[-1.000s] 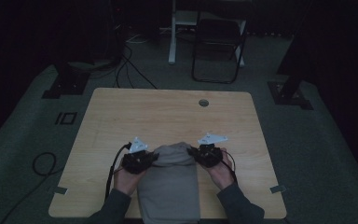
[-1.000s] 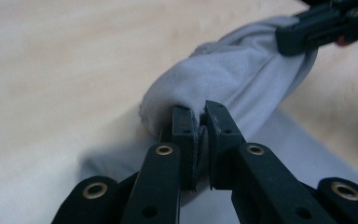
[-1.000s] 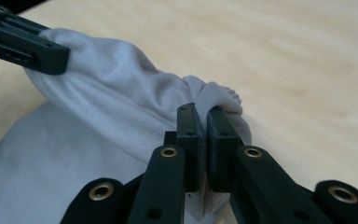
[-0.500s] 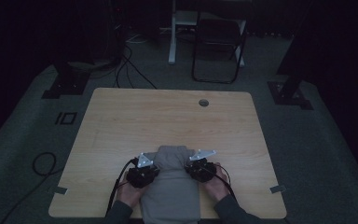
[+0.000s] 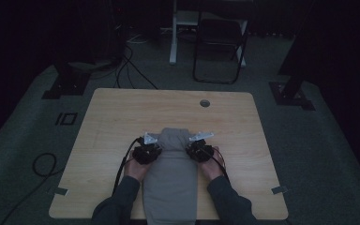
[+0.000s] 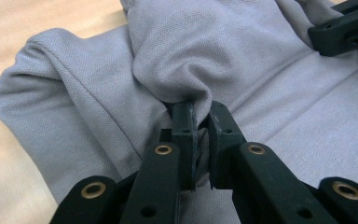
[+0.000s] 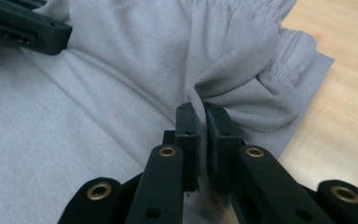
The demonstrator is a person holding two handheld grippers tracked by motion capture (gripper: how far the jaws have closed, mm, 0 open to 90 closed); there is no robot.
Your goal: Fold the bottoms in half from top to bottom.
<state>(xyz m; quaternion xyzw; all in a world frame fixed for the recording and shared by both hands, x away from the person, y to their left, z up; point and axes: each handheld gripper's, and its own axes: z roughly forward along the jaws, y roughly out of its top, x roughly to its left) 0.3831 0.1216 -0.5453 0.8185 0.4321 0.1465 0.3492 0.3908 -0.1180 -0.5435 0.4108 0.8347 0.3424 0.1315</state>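
Fingers (image 6: 184, 122) of both grippers were clamped on bunched folds of the grey garment (image 5: 171, 180), which lay lengthwise on the near middle of the wooden table (image 5: 108, 117), the left gripper (image 5: 146, 152) at its left edge and the right gripper (image 5: 198, 150) at its right.

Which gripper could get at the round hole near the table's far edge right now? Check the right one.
Probably not yet. The right gripper is shut on a fold of the grey cloth, like the left gripper. The bare table toward the hole is free, but the cloth must be let go first.
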